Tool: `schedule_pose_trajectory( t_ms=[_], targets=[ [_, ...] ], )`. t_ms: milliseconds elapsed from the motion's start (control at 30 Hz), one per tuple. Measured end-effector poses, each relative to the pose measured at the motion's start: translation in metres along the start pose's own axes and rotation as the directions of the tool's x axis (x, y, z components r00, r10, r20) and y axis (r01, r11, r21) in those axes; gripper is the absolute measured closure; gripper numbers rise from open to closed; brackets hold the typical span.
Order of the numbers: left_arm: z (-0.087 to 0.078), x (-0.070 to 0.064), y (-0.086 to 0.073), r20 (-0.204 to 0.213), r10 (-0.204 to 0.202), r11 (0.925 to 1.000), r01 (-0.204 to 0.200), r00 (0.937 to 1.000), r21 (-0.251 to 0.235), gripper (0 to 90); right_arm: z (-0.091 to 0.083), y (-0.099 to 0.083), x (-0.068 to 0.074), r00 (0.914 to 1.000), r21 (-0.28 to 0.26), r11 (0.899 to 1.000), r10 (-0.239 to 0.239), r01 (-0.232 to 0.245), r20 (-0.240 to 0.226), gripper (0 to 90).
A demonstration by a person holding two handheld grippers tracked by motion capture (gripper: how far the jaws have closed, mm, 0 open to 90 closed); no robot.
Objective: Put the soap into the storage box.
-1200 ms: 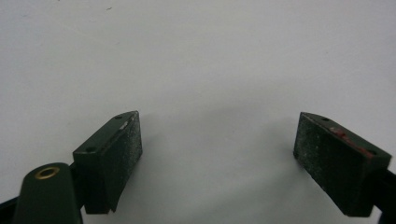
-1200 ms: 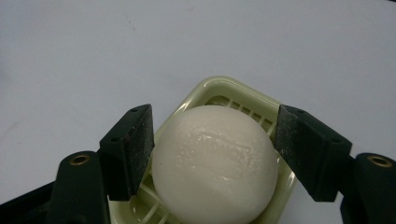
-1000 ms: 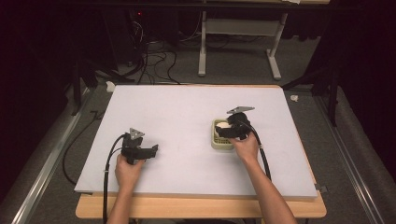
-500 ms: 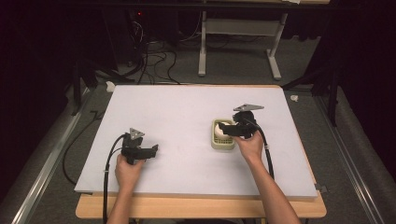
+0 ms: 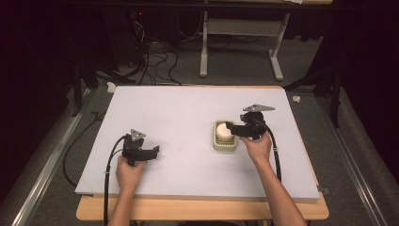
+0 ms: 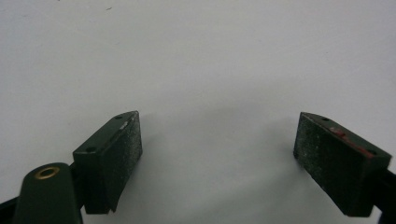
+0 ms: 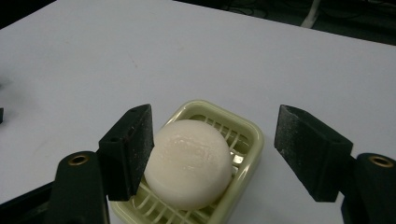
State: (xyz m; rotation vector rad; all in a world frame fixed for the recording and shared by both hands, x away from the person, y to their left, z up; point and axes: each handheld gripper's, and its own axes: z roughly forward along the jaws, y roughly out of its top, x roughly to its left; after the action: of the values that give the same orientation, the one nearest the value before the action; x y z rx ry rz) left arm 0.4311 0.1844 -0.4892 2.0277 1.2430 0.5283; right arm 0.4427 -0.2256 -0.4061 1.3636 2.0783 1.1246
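Right now my right hand-held gripper (image 7: 212, 154) hangs open over the round white soap (image 7: 189, 163) in its pale-green dish (image 7: 243, 140) on the counter (image 5: 174, 108). Hard, probably slick and light; I'd pinch its rounded sides. My left hand-held gripper (image 6: 217, 161) is open, empty.

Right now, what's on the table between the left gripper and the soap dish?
Nothing: in the high view, just bare white table separates the left gripper from the soap dish, which holds the soap.

I read this as a lab or test bay: white board (image 5: 188, 127) on a wooden bench (image 5: 202, 209), dark surround, loose cables (image 5: 150, 56) on grey carpet (image 5: 244, 61), a metal desk frame (image 5: 240, 47) behind.
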Motion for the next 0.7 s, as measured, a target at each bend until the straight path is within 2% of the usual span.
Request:
schedule_pose_trajectory(
  t_ms=[433,467,700],
  targets=[
    [0.0,0.0,0.0,0.0,0.0,1.0,0.0,1.0,0.0,15.8,-0.017,-0.002,-0.012,0.9998,-0.028,1.0,0.011,-0.011,0.018,29.7],
    [0.0,0.0,0.0,0.0,0.0,1.0,0.0,1.0,0.0,15.8,-0.02,-0.004,-0.014,0.9997,-0.042,0.999,0.012,-0.012,0.022,30.4],
    [0.0,0.0,0.0,-0.001,0.0,1.0,0.0,1.0,0.001,15.8,-0.026,-0.01,-0.02,0.9992,-0.05,0.998,0.029,-0.028,0.029,30.6]
  ],
)
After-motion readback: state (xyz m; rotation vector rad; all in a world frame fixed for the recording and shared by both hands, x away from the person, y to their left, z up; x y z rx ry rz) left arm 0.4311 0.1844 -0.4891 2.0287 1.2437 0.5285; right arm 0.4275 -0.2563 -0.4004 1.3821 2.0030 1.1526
